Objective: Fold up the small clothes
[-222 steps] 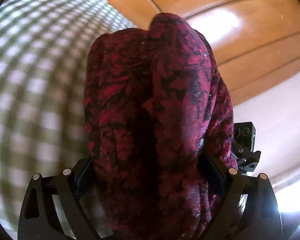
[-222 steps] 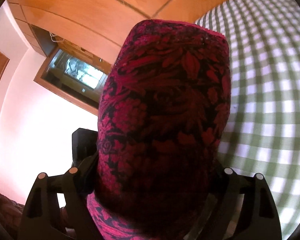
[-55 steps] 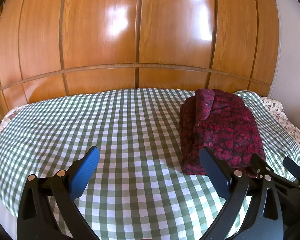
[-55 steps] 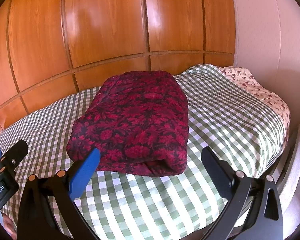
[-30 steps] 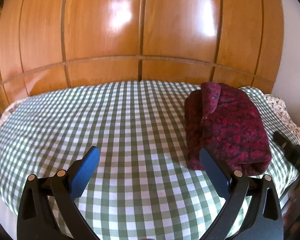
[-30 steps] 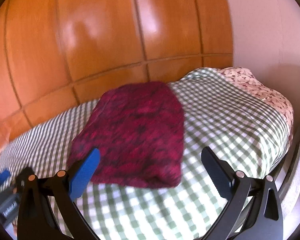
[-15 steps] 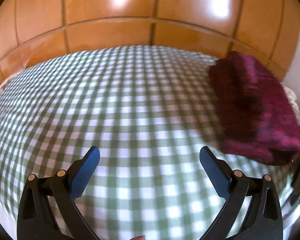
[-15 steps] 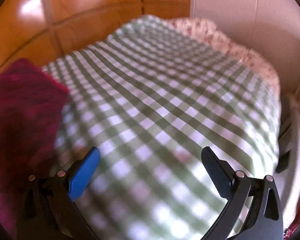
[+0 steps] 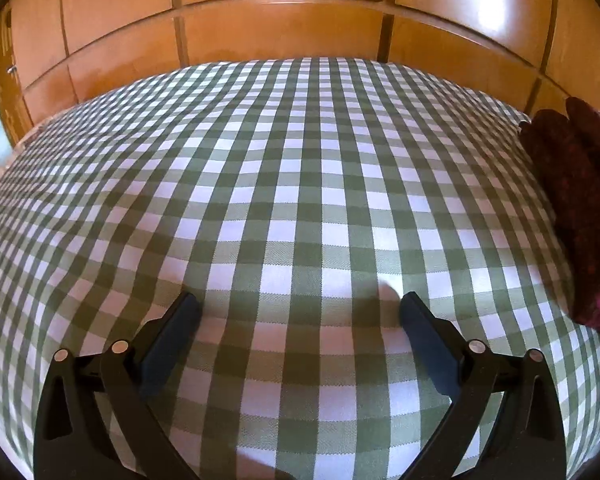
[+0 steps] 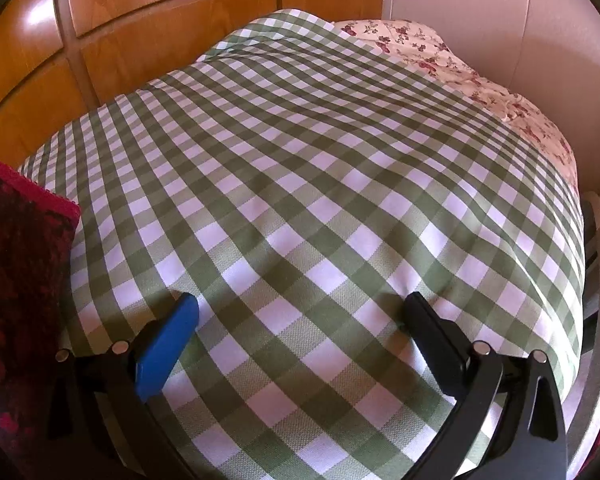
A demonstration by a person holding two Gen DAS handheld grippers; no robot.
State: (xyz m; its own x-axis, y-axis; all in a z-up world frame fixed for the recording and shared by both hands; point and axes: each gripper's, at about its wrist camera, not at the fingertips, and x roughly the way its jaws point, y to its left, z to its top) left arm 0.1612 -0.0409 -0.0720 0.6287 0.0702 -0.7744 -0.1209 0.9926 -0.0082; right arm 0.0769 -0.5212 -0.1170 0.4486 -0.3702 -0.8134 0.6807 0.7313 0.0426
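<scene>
With both sets of fingers spread wide and empty, left gripper (image 9: 298, 312) and right gripper (image 10: 300, 314) press low on the checked bedspread (image 9: 292, 184). Folded red-black floral garment (image 9: 580, 216) lies between them, long axis toward the wooden panelling (image 9: 284, 28).

Both views are bright and warm, lit by daylight. Glare patches sit on the glossy wood panels (image 9: 484, 4), at the upper right and top centre in the left view and at the upper left in the right view (image 10: 32, 12). The checked sheet (image 9: 300, 184) is sharp in the middle, its squares swelling and bending toward the edges from fisheye distortion; dark vignette fills the corners. Soft shadows fall under each claw. The red cloth (image 10: 16, 280) at the frame edge is dim and slightly soft.
</scene>
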